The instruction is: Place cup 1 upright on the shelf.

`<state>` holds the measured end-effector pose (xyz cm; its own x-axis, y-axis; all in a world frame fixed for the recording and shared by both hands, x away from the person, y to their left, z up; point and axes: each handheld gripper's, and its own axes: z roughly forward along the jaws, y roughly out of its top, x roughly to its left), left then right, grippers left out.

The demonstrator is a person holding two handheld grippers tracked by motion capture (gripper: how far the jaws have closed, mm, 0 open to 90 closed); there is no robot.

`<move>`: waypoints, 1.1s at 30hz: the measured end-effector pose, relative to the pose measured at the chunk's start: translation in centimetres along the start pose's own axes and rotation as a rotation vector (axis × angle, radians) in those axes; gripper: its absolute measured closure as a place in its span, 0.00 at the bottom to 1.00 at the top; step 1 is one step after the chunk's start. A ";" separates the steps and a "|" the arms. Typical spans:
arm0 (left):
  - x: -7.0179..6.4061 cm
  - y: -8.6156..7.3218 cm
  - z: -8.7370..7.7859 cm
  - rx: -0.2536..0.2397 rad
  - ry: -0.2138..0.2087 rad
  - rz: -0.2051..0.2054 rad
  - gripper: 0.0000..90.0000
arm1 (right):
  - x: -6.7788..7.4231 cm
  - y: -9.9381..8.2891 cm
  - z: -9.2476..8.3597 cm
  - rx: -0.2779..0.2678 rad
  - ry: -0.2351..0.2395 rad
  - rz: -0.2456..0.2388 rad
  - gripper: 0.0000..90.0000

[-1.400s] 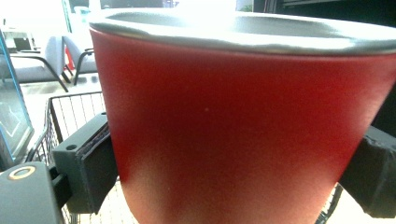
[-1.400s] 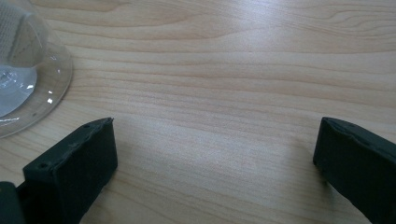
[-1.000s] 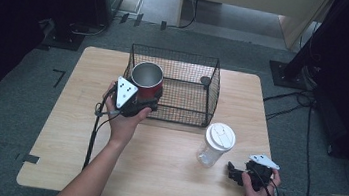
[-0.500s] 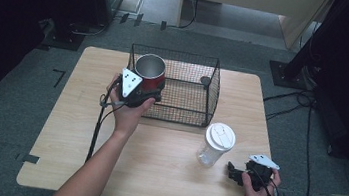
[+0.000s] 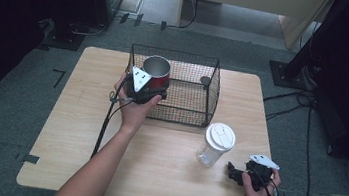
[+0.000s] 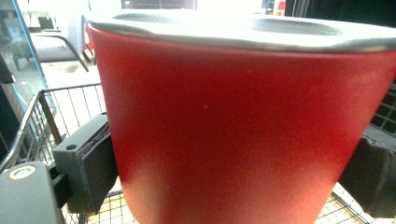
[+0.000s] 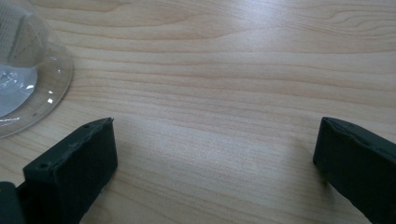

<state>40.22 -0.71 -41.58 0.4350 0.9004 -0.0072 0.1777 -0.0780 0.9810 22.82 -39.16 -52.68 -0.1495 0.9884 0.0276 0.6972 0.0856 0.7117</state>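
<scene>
A red metal cup (image 5: 157, 70) with a silver rim hangs over the front left corner of a black wire basket (image 5: 196, 111). My left gripper (image 5: 150, 93) is shut on the cup (image 6: 243, 126), its jaws pressed against both sides. A clear plastic cup (image 5: 215, 143) with a white lid stands on the table, front right. Just right of it my right gripper (image 5: 235, 172) rests low on the wood, open, with bare table between its jaws. The clear cup's base (image 7: 28, 84) appears at the left of the right gripper view.
The wooden table (image 5: 77, 131) has free room at the left and front. A small dark object (image 5: 205, 80) lies inside the basket near its back right. Cables (image 5: 103, 129) trail from the left gripper down the table. Dark furniture and stands surround the table.
My left gripper has carried the red cup up and to the right, from beside the basket's left front to over its corner. The right gripper has stayed put.
</scene>
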 end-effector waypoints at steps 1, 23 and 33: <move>0.0 0.0 0.2 0.014 -0.001 -0.002 0.08 | 0.0 0.0 0.0 0.000 0.001 -0.001 0.00; 0.7 -1.0 2.2 0.259 0.036 0.015 0.08 | 0.0 0.0 0.0 0.000 0.001 0.000 0.00; 0.9 -1.4 2.4 0.342 0.049 0.023 0.08 | 0.0 0.0 0.0 0.000 0.001 -0.001 0.00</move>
<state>42.53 -0.81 -43.48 0.4006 0.9157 0.0318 0.4577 -0.2301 0.8588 22.83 -39.16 -52.68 -0.1508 0.9882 0.0277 0.6969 0.0864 0.7119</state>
